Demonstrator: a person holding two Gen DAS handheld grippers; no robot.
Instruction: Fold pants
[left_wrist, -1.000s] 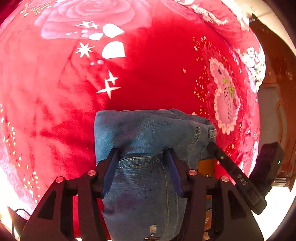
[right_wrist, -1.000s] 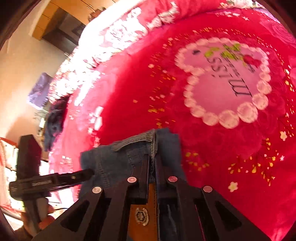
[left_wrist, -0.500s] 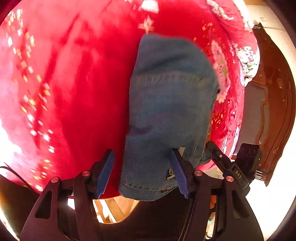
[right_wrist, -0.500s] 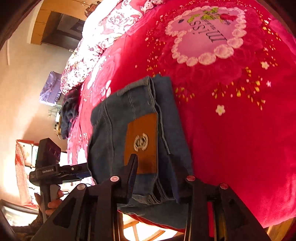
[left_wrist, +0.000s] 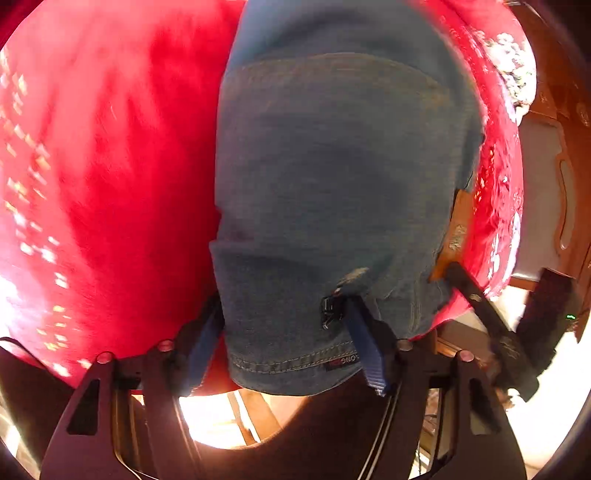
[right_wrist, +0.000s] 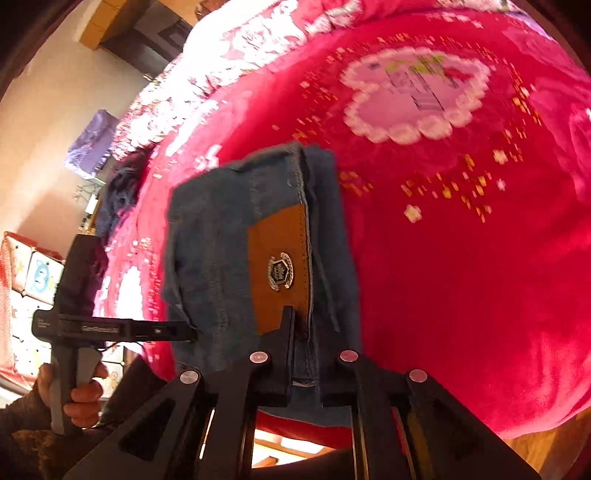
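Observation:
Folded blue jeans (left_wrist: 332, 192) lie on the red blanket at the bed's near edge. They also show in the right wrist view (right_wrist: 221, 258), with a brown leather patch (right_wrist: 279, 273) on the waistband. My left gripper (left_wrist: 284, 339) straddles the jeans' near hem, jaws apart with denim between them. My right gripper (right_wrist: 306, 332) has its jaws a narrow gap apart around the waistband edge beside the patch. The left gripper (right_wrist: 110, 328) shows in the right wrist view, held by a hand. The right gripper (left_wrist: 491, 325) shows in the left wrist view.
The red floral blanket (right_wrist: 461, 258) covers the bed, with a pink heart print (right_wrist: 417, 96). A dark garment (right_wrist: 118, 192) lies at the bed's far left. A wooden headboard or cabinet (left_wrist: 554, 147) stands to the right. The floor shows below the bed edge.
Both grippers drew back to the jeans' near edge. The right gripper opened half a second ago and has since narrowed onto the waistband. The left gripper's jaws stay apart.

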